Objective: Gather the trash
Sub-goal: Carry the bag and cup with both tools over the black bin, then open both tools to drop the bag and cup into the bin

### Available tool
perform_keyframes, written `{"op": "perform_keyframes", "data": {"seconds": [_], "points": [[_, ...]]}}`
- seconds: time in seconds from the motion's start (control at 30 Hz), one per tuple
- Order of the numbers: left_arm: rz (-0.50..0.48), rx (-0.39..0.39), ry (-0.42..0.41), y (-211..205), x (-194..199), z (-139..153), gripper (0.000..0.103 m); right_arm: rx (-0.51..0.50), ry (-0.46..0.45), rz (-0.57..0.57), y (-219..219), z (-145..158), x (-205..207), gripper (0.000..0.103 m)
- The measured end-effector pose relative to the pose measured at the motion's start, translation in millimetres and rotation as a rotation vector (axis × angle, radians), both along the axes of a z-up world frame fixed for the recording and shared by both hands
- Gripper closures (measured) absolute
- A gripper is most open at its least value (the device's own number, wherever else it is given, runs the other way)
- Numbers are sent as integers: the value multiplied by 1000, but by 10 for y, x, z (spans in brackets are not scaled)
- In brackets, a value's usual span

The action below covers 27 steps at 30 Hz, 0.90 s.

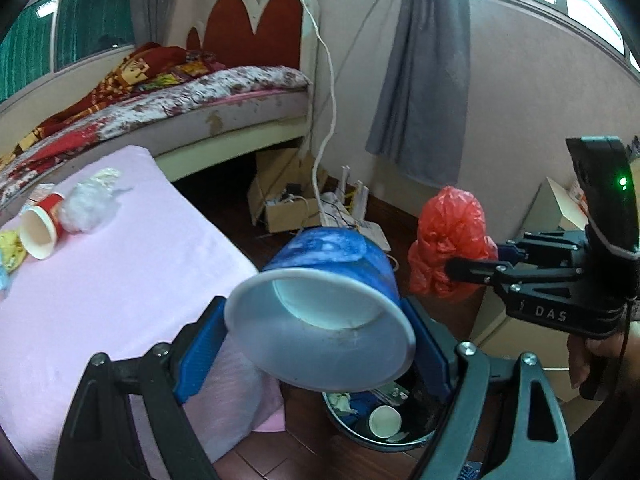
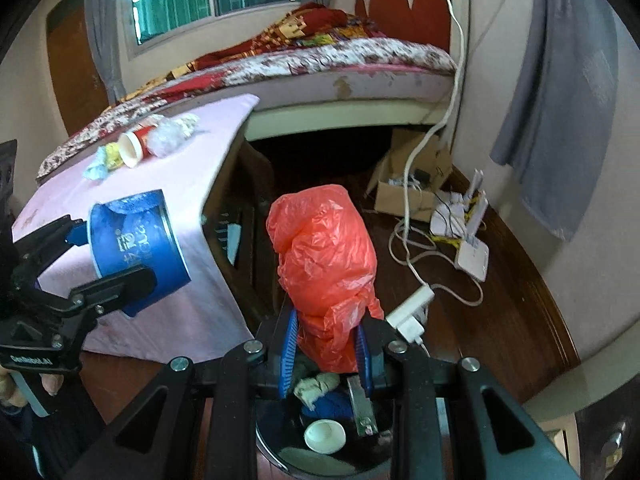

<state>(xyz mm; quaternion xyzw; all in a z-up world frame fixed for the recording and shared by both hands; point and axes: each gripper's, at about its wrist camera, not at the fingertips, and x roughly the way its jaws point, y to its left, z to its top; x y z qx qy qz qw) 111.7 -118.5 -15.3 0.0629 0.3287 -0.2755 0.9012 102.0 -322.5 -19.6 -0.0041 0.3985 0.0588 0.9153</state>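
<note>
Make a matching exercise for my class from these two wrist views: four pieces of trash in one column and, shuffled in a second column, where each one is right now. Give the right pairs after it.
Things
1. blue paper cup
2. red plastic bag
3. red paper cup
4. small white cup

Places
A. lying on its side on the pink cloth
B. inside the bin
C. clamped in the left gripper
D. clamped in the right gripper

Pairs: 1-C, 2-D, 3-A, 4-B
</note>
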Motion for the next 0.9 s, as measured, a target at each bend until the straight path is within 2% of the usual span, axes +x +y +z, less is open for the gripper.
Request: {"op": "perform_keyframes", "data": {"seconds": [0.6,0.8,0.83,0.87,0.9], "points": [[-158,67,155,-581,-15,-734,17,16,200,-35,-497,-815,-207,74],[-219,68,264,-668,55,-971,14,21,275,-10,-494,-1084,-201,74],[-210,71,278,-669,66,-1004,11,30,305,-4,-495,-1151,-174,66],[-194,72,282,-658,75,-1027,4,23,335,-8,-488,-1218,-142,57],[-177,65,285,-632,92,-1046,1,-7,357,-24,-491,-1293,-123,29]]}}
